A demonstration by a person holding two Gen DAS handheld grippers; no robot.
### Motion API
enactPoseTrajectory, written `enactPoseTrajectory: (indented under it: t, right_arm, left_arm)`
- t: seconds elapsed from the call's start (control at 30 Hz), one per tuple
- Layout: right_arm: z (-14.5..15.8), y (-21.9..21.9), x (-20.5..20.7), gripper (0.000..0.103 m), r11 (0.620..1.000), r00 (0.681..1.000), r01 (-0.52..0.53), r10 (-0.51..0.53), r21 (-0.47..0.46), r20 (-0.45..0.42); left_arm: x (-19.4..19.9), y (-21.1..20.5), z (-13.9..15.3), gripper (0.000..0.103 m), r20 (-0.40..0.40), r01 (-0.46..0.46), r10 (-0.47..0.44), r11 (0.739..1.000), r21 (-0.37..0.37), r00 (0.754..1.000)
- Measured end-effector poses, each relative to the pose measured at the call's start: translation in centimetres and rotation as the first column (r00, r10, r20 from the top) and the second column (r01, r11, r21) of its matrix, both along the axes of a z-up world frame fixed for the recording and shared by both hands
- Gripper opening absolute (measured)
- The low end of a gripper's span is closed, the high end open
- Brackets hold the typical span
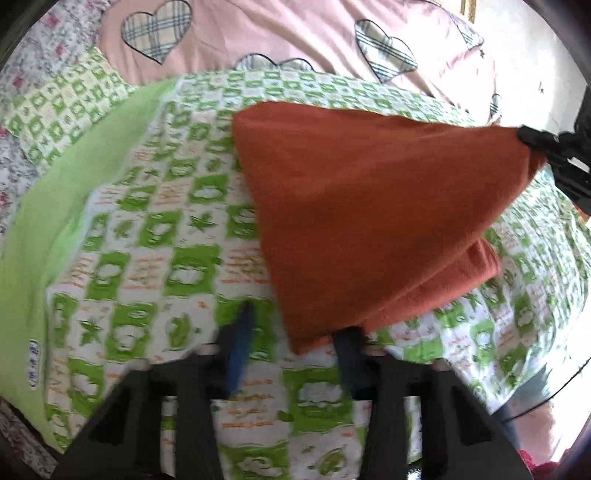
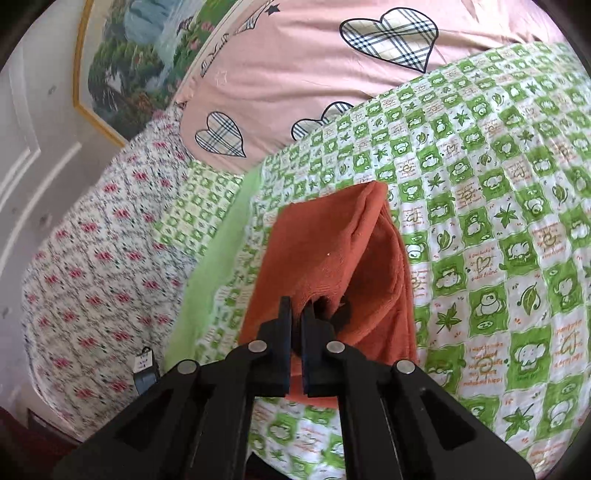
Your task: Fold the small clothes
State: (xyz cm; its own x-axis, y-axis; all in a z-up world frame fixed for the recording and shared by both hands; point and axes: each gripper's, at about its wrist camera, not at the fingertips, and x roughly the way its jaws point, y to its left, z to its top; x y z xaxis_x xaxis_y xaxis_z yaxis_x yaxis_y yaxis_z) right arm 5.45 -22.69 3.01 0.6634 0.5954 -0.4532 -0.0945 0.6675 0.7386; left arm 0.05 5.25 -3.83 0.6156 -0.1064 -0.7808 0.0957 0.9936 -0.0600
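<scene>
A rust-orange fleece cloth (image 1: 369,221) lies partly lifted over the green checked quilt (image 1: 166,229). In the left wrist view my left gripper (image 1: 295,332) is open, its fingers wide apart; the cloth's near corner hangs just above the right finger (image 1: 349,350). My right gripper (image 1: 532,138) pinches the cloth's far right corner and holds it up. In the right wrist view my right gripper (image 2: 297,314) is shut on the orange cloth (image 2: 332,266), which drapes away from it down to the quilt (image 2: 498,240).
A pink duvet with plaid hearts (image 1: 295,33) lies beyond the quilt. A floral sheet (image 2: 92,258) covers the bed's left side. A framed landscape picture (image 2: 129,66) hangs on the wall. A plain green border (image 1: 55,206) edges the quilt.
</scene>
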Motion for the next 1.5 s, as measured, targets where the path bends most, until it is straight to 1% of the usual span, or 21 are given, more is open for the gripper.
enactPoseTrajectory:
  t: [0.07, 0.1, 0.13, 0.2, 0.3, 0.4, 0.47, 0.57, 0.63, 0.73, 0.77, 0.83, 0.9, 0.97, 1.1, 1.17, 1.23, 1.3, 1.33, 1.4, 1.5]
  right_arm:
    - [-0.2, 0.4, -0.1, 0.005, 0.999, 1.000, -0.008, 0.008, -0.039, -0.007]
    - [-0.5, 0.6, -0.3, 0.005, 0.998, 1.000, -0.012, 0.011, -0.068, -0.015]
    - [-1.2, 0.9, -0.4, 0.005, 0.992, 0.999, -0.012, 0.008, -0.128, -0.035]
    - [-3.3, 1.0, -0.8, 0.004, 0.977, 0.996, -0.010, -0.010, -0.213, -0.092]
    - [-6.9, 0.5, -1.4, 0.004, 0.964, 0.983, -0.006, -0.043, -0.267, -0.177]
    - [-9.7, 0.4, -1.7, 0.004, 0.961, 0.971, -0.014, -0.054, -0.278, -0.234]
    - [-10.6, 0.8, -1.8, 0.004, 0.953, 0.969, -0.016, -0.059, -0.301, -0.240]
    - [-10.1, 1.0, -1.7, 0.004, 0.946, 0.972, -0.012, -0.066, -0.325, -0.228]
    - [-9.9, 0.7, -1.8, 0.005, 0.953, 0.971, -0.008, -0.065, -0.304, -0.229]
    - [-9.2, 0.2, -2.3, 0.021, 0.960, 0.968, 0.005, -0.075, -0.279, -0.240]
    - [-8.7, 0.0, -2.5, 0.021, 0.960, 0.969, 0.012, -0.080, -0.279, -0.232]
    - [-7.4, -0.7, -2.9, 0.021, 0.960, 0.974, 0.035, -0.095, -0.279, -0.206]
    - [-6.1, -1.3, -2.4, 0.021, 0.960, 0.980, 0.055, -0.106, -0.276, -0.172]
    - [-5.0, -1.4, -0.7, 0.021, 0.964, 0.986, 0.053, -0.091, -0.259, -0.138]
    - [-3.5, 0.3, 4.2, 0.021, 0.970, 0.997, 0.015, -0.034, -0.241, -0.074]
    - [-3.8, 1.6, 6.6, 0.021, 0.975, 0.996, -0.026, 0.007, -0.219, -0.085]
    - [-4.6, 2.4, 8.6, 0.021, 0.971, 0.993, -0.052, 0.026, -0.232, -0.114]
    - [-6.2, 2.6, 10.2, 0.021, 0.959, 0.986, -0.055, 0.007, -0.277, -0.169]
    - [-7.2, 2.4, 10.9, 0.017, 0.955, 0.981, -0.047, -0.011, -0.293, -0.193]
    - [-9.2, 1.8, 11.8, 0.001, 0.956, 0.973, -0.035, -0.033, -0.291, -0.227]
    - [-9.5, 1.2, 11.9, 0.000, 0.964, 0.974, -0.015, -0.046, -0.267, -0.220]
  left_arm:
    - [0.2, 1.6, 0.0, 0.013, -0.023, -0.043, 0.041, 0.994, -0.105, 0.999]
    - [0.3, 2.0, 0.0, 0.011, -0.028, -0.052, 0.049, 0.990, -0.132, 0.998]
    - [0.3, 2.2, 0.0, 0.010, -0.031, -0.051, 0.047, 0.989, -0.142, 0.998]
    - [0.1, 1.7, -0.1, 0.008, -0.032, -0.037, 0.034, 0.992, -0.122, 0.999]
    - [-0.2, 0.7, -0.9, 0.007, -0.058, -0.024, 0.018, 0.995, -0.099, 0.998]
    - [0.0, 0.8, -1.9, 0.007, -0.088, -0.032, 0.023, 0.994, -0.102, 0.996]
    - [0.1, 1.1, -2.1, 0.007, -0.092, -0.036, 0.025, 0.992, -0.120, 0.995]
    - [0.2, 1.2, -2.1, 0.007, -0.101, -0.031, 0.019, 0.992, -0.126, 0.995]
    - [0.3, 1.3, -1.9, 0.009, -0.111, -0.013, -0.001, 0.992, -0.125, 0.994]
    - [-0.4, 1.9, -1.1, 0.013, -0.140, 0.022, -0.043, 0.989, -0.149, 0.989]
    - [-0.9, 2.4, -0.4, 0.013, -0.138, 0.045, -0.070, 0.983, -0.177, 0.988]
    - [-1.5, 2.9, 1.1, 0.013, -0.113, 0.081, -0.108, 0.973, -0.216, 0.988]
    - [-1.4, 3.0, 2.9, 0.013, -0.061, 0.115, -0.134, 0.961, -0.250, 0.989]
    - [-0.2, 2.7, 4.2, 0.019, -0.015, 0.133, -0.143, 0.952, -0.275, 0.990]
    - [4.0, 1.2, 4.7, 0.019, 0.023, 0.144, -0.144, 0.946, -0.291, 0.989]
    - [5.8, 0.6, 3.9, 0.019, 0.005, 0.135, -0.140, 0.945, -0.296, 0.990]
    - [7.1, 0.5, 2.8, 0.019, -0.030, 0.113, -0.127, 0.950, -0.290, 0.991]
    - [8.3, 0.8, 1.1, 0.013, -0.080, 0.080, -0.104, 0.961, -0.265, 0.991]
    - [8.6, 1.0, 0.4, 0.010, -0.092, 0.064, -0.092, 0.962, -0.264, 0.992]
    - [9.1, 1.4, -0.5, 0.007, -0.098, 0.055, -0.085, 0.959, -0.279, 0.992]
    - [9.2, 1.2, -0.2, 0.007, -0.091, 0.052, -0.079, 0.962, -0.269, 0.993]
